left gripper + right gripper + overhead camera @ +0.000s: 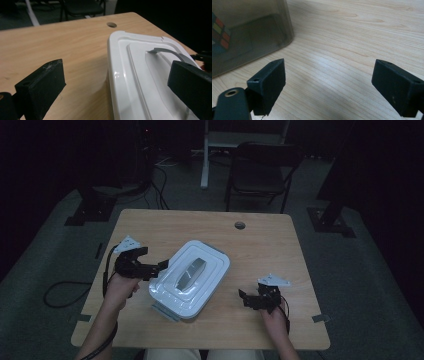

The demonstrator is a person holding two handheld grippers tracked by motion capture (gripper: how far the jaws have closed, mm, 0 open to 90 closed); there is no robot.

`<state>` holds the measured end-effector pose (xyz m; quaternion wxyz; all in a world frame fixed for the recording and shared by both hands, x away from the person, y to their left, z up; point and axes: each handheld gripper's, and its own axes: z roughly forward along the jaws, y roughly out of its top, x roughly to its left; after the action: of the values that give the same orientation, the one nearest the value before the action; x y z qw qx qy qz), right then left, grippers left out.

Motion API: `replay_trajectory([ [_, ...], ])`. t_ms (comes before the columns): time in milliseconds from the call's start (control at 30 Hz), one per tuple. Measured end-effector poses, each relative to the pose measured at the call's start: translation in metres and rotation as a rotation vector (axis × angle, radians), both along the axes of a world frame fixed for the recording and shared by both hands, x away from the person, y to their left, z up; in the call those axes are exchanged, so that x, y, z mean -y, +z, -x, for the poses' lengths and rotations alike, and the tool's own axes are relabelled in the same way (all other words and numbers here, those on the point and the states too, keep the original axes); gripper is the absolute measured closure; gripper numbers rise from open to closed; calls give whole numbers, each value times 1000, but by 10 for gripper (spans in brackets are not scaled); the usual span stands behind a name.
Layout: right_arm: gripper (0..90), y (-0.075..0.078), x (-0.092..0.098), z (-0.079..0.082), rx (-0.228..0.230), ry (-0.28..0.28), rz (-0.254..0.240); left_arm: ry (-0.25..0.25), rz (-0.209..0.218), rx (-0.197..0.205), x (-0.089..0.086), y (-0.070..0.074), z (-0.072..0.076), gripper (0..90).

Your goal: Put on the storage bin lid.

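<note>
A white lidded box [200, 265] with a grey handle [190, 272] lies aslant in the middle of the wooden table [270, 250]. My left gripper [159, 267] is at the box's left side and stands open. In the left gripper view the jaws of this gripper [116, 72] straddle the lid's edge [117, 75] without pressing it, and the handle [170, 52] shows beyond. My right gripper [244, 299] rests open to the right of the box. The right gripper [328, 67] faces the box's smoky clear wall [254, 32], with a multicoloured cube [220, 30] behind it.
A round cable hole [240, 225] sits near the table's far edge. A folding chair [260, 170] and stand legs [205, 165] are beyond the table. A grey-blue latch [165, 311] juts from the box's near end. A cable [60, 295] loops on the floor at left.
</note>
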<state>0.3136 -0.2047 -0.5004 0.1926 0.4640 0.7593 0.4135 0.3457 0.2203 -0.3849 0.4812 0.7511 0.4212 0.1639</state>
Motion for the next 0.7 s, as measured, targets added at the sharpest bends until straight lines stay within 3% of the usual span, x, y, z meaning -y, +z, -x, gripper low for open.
replay_trajectory([
  [133,119,-2,-2,0,-5,4,-1,27,-49,27,-6,-7,-7,19],
  [333,119,-3,-4,1,-10,9,1,40,-36,64,-17,-24,-20,20],
  [433,119,-3,-4,0,-9,10,4,75,-50,78,-23,-36,-27,20],
  [533,118,-3,-5,1,-8,11,-3,101,-108,79,-24,-50,-32,20],
  [633,119,-2,-5,1,-3,9,-8,109,-78,86,-29,-63,-36,20],
  [700,119,-2,-5,1,-2,8,-8,118,-71,66,-31,-71,-39,20],
])
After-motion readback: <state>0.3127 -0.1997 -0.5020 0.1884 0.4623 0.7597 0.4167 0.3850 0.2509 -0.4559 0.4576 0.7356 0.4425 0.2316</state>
